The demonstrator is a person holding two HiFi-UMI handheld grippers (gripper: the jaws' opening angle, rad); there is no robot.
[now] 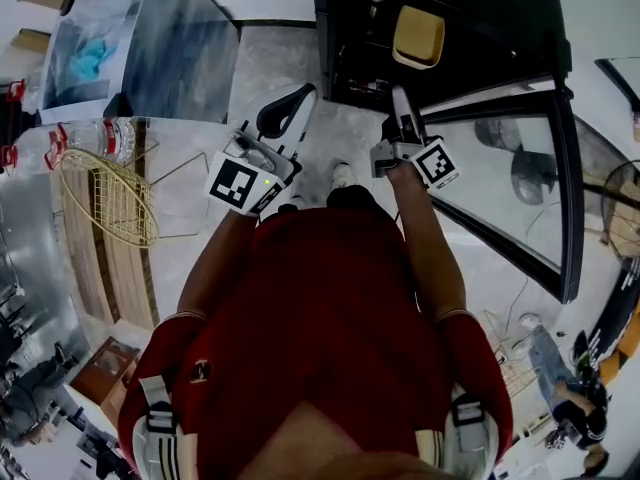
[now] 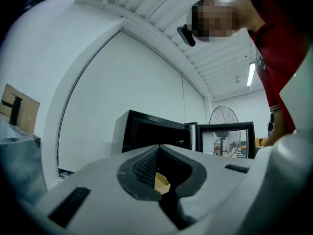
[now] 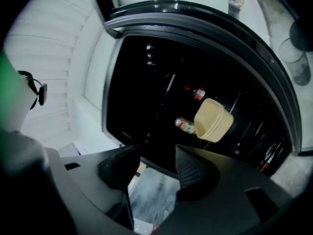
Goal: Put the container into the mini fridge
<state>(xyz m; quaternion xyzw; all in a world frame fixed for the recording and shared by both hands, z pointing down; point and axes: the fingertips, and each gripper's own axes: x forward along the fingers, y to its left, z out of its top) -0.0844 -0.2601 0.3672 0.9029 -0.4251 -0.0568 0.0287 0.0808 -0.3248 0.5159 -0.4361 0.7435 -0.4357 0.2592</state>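
Note:
The beige lidded container (image 1: 419, 36) (image 3: 213, 120) rests tilted on a shelf inside the black mini fridge (image 1: 345, 38) (image 3: 146, 97). The fridge's glass door (image 1: 520, 168) stands swung open to the right. My right gripper (image 1: 401, 103) (image 3: 156, 153) points at the fridge opening, short of the container, and is open with nothing between its fingers. My left gripper (image 1: 287, 116) (image 2: 157, 149) is held up to the left of the fridge, its tips meeting. A small beige scrap (image 2: 162, 182) shows in the gap behind the tips; I cannot tell what it is.
A can (image 3: 185, 125) and a bottle (image 3: 198, 93) stand in the fridge beside the container. A wire basket (image 1: 105, 203) and water bottles (image 1: 90, 138) lie at the left. A standing fan (image 2: 222, 119) is behind the door. The person's red shirt fills the lower head view.

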